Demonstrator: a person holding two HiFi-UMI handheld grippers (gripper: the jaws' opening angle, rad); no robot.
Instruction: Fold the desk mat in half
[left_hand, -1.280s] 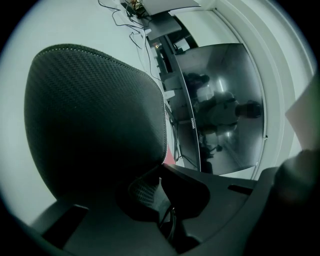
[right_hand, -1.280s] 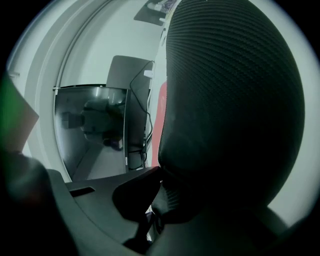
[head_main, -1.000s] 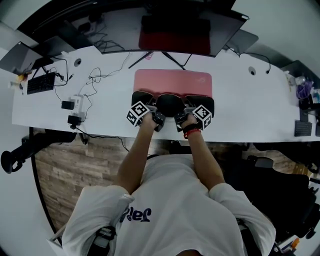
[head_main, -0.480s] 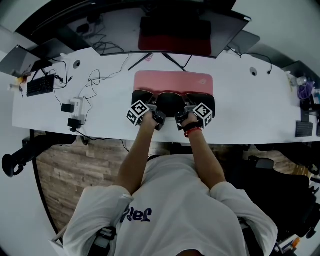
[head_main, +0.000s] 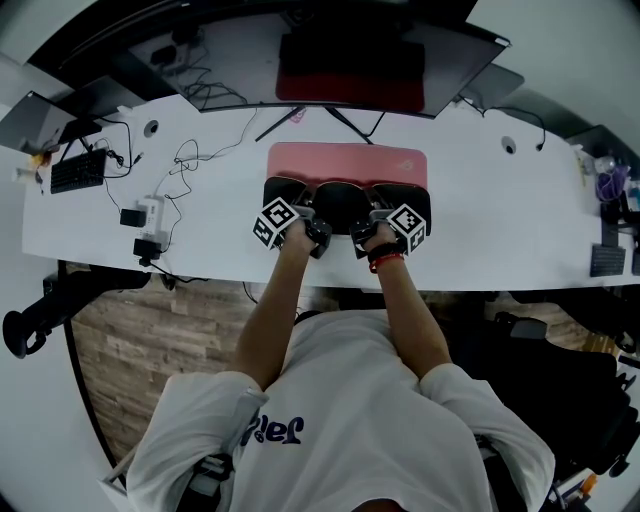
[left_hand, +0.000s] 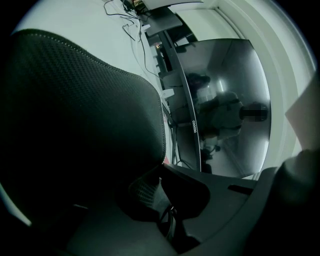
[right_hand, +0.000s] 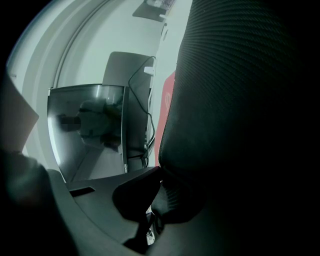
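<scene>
Over the desk (head_main: 480, 220), left gripper (left_hand: 161, 172) and right gripper (right_hand: 160, 172) pinch the desk mat (head_main: 345, 162) by its raised edge, mid-fold; next, probably carry it forward

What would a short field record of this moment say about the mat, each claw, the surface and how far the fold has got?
Mat: desk mat, pink top, black underside; near edge raised off the surface, underside showing
Left claw: left claw shut on the mat's near edge
Right claw: right claw shut on the same edge, further right
Surface: white desk, monitor behind the mat
Fold: begun; near half not yet laid over the far half
</scene>
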